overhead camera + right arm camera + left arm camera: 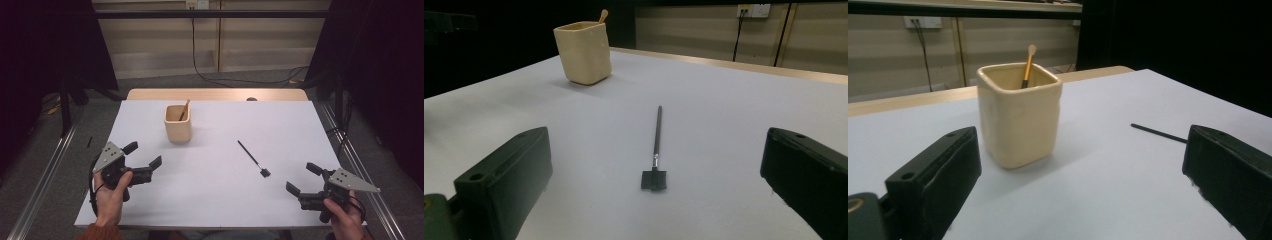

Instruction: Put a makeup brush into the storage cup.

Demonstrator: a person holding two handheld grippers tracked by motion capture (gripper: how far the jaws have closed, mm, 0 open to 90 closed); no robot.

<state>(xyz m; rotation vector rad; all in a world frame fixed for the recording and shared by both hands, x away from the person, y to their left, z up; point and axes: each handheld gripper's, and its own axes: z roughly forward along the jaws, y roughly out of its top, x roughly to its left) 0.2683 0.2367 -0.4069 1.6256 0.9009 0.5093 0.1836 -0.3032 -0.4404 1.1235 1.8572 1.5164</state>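
On the worktop [280, 125], bare room surrounds everything. The cream cup [177, 124] stands at 11 o'clock, holding an orange brush [184, 109]. The black brush [253, 158] lies at 4 o'clock, untouched. Left claw [144, 155] and right claw [303, 178] gape, released, near the front edge.

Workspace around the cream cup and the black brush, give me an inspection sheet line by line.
Surface: white table top, wooden strip along its far edge.
Job's things: black brush lying flat, head toward the person; cream cup upright, an orange-handled brush leaning inside.
Clutter: nothing seen.
Grippers: left gripper open, faces the cup; right gripper open, faces the black brush; both empty.
Cables: black cable hanging from the wall socket to the floor.
Surroundings: dark curtains at both sides, panelled wall behind.
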